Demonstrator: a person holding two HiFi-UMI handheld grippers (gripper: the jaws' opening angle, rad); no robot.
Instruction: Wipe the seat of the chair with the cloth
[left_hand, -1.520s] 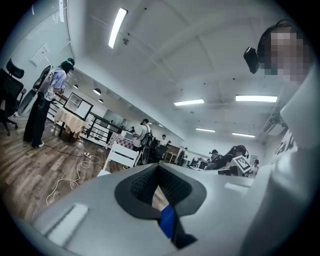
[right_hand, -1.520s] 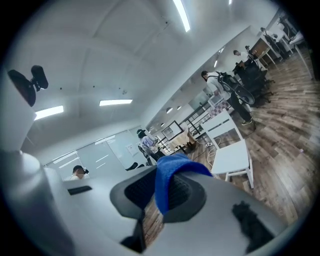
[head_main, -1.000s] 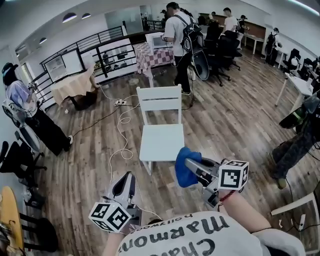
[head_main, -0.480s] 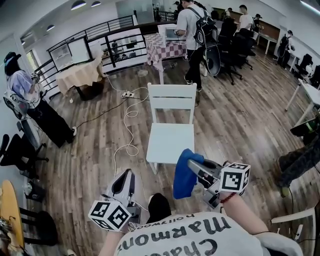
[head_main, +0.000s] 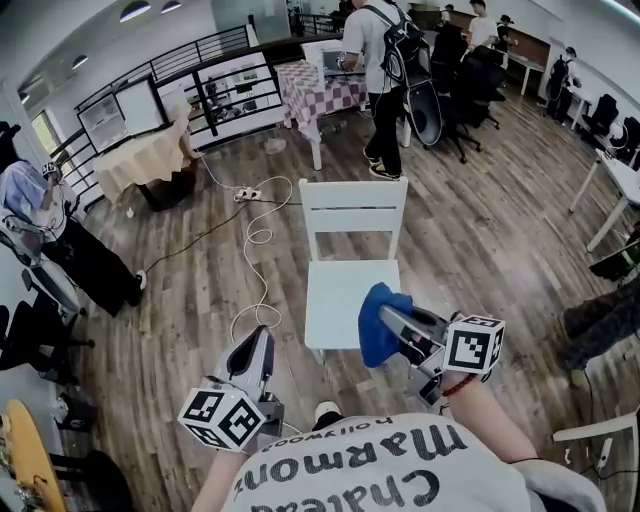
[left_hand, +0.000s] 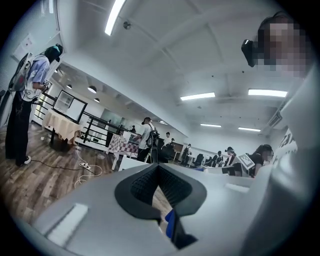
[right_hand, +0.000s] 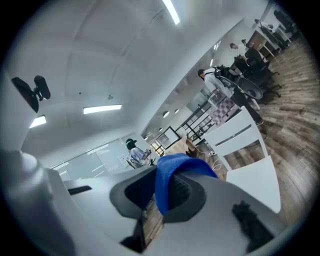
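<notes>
Right gripper (head_main: 390, 318) is pinched tight on the blue cloth (head_main: 375, 342), near the front of the white chair (head_main: 352, 285) seat. I should press it flat and rub everywhere. Left gripper (head_main: 254, 352) is closed, holding nothing.

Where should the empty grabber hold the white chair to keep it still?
Probably the chair by its backrest's top slat, with the left gripper coming down from above. The slat is a thin, upright board with a gap beneath, so the jaws can straddle it.
</notes>
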